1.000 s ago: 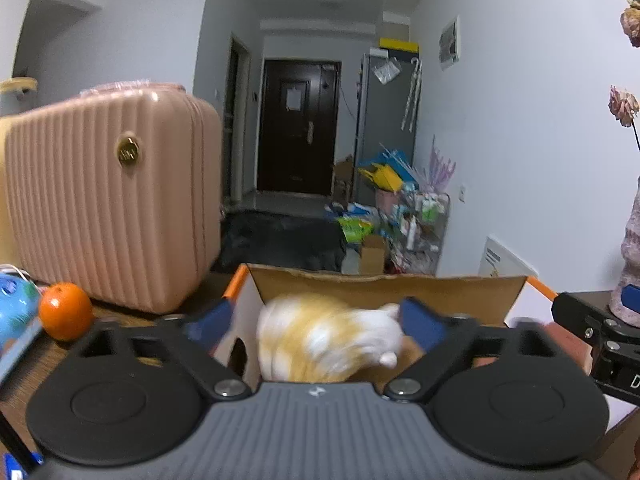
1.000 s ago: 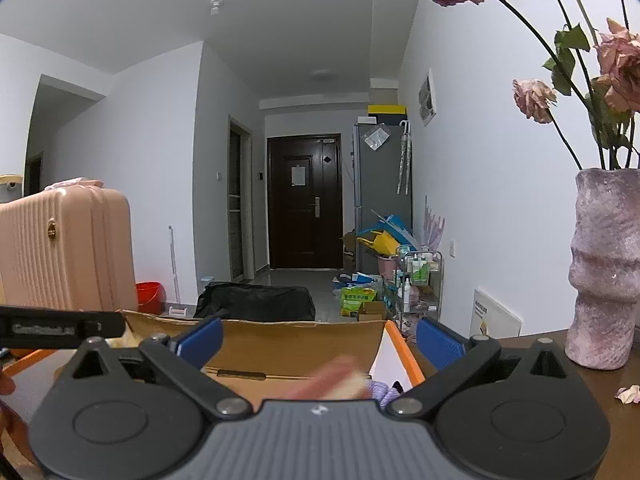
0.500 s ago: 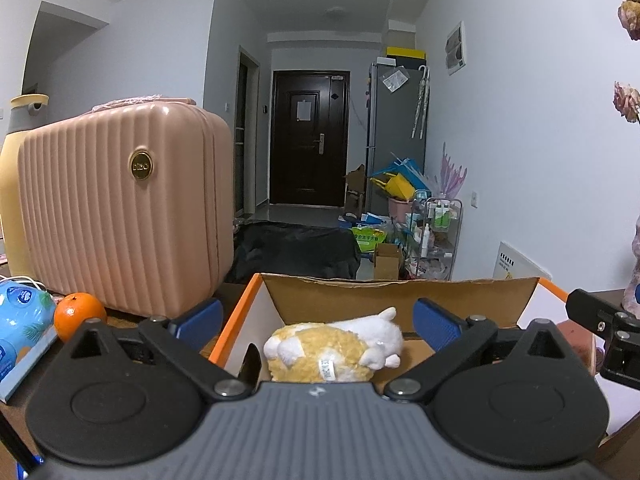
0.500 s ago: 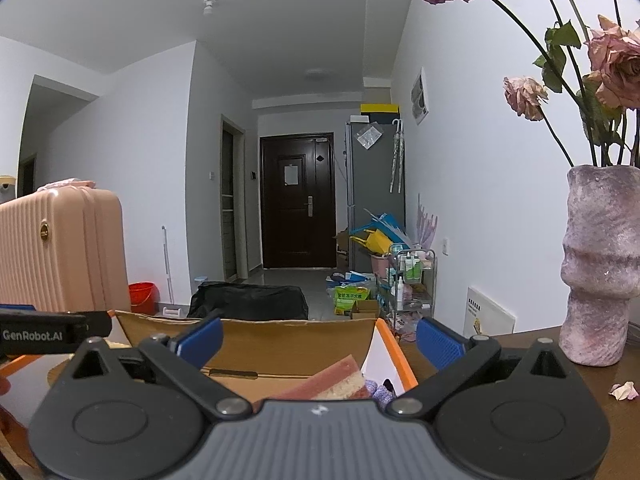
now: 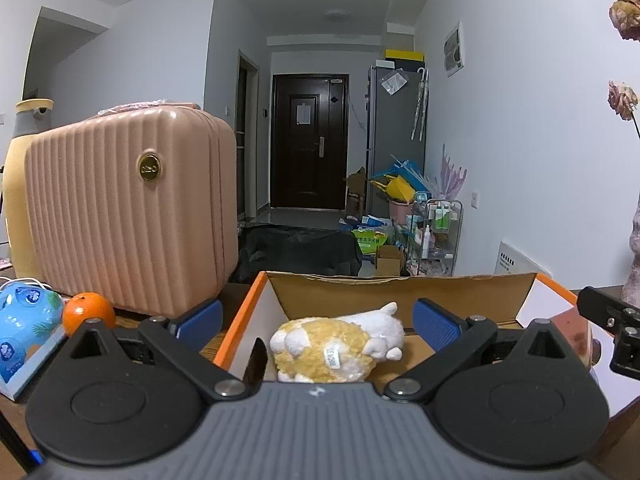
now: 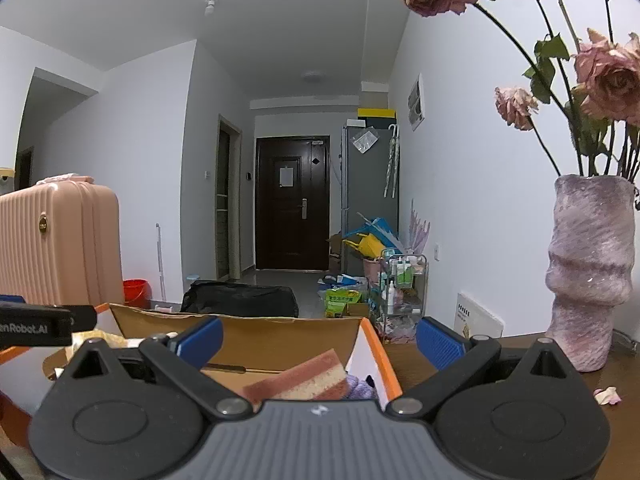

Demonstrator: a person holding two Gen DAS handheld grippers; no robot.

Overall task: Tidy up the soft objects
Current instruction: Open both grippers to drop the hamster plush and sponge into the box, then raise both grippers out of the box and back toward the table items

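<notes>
From your left wrist view, the left gripper [image 5: 316,316] stands wide open with nothing between its blue pads, poised at the near edge of the cardboard box [image 5: 400,280]. The plush toy [image 5: 340,346], yellow and white, lies on its side inside the box toward the near left corner, free of both pads. To the left on the surface sit an orange [image 5: 89,313] and, further back, a pink suitcase [image 5: 128,208]. From your right wrist view, the right gripper [image 6: 318,336] is likewise spread wide and empty, held over the right end of the same box, where a pink-and-cream sponge [image 6: 300,380] rests tilted against something purple [image 6: 360,386] that you cannot identify from here. A vase [image 6: 592,272] of dried roses stands to the right. Both soft things look already dropped in, so you appear to be at the release stage; next, lift both grippers clear without snagging the box wall, then look for any remaining soft item.
</notes>
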